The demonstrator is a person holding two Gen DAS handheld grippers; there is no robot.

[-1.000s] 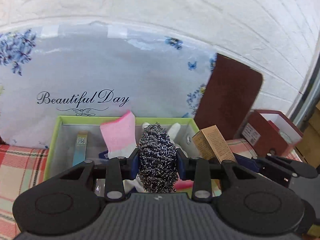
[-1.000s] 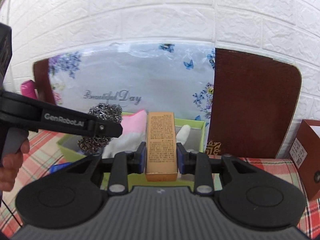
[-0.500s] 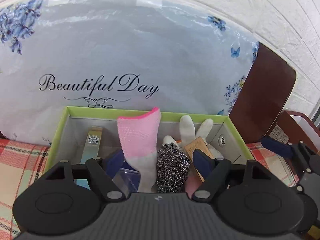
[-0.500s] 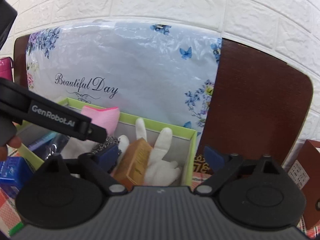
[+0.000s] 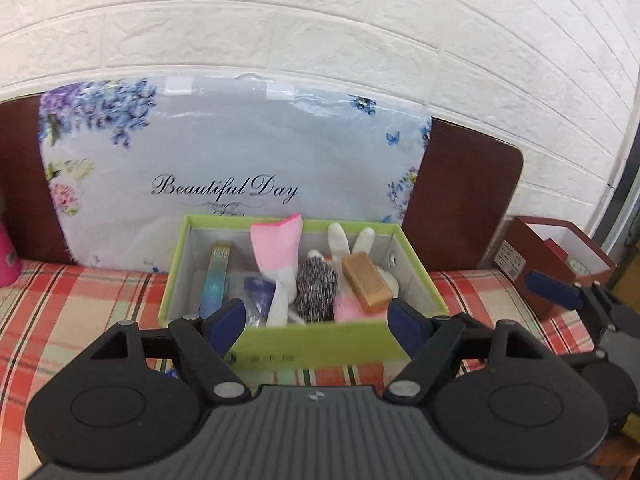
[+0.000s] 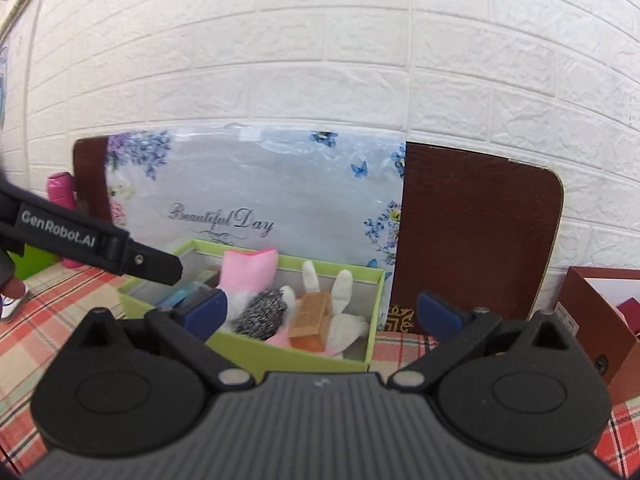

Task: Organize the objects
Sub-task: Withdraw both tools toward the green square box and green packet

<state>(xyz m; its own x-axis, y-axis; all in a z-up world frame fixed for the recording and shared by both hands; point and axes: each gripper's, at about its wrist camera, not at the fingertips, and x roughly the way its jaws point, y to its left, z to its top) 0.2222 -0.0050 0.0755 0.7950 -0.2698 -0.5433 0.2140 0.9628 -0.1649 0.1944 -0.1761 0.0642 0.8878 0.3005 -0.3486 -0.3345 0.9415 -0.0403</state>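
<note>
A green-rimmed box stands on the plaid cloth. In it lie a steel wool ball, a tan carton, a pink and white glove, a white glove and a blue strip package. My left gripper is open and empty, just before the box's near wall. My right gripper is open and empty, near the box's front right.
A floral "Beautiful Day" package leans on a brown board against the white brick wall. A dark red open box stands at the right. A pink bottle stands at the far left.
Both grippers opened and let go: the steel wool ball and the tan carton now lie in the green box. Both grippers have drawn back from the box.
</note>
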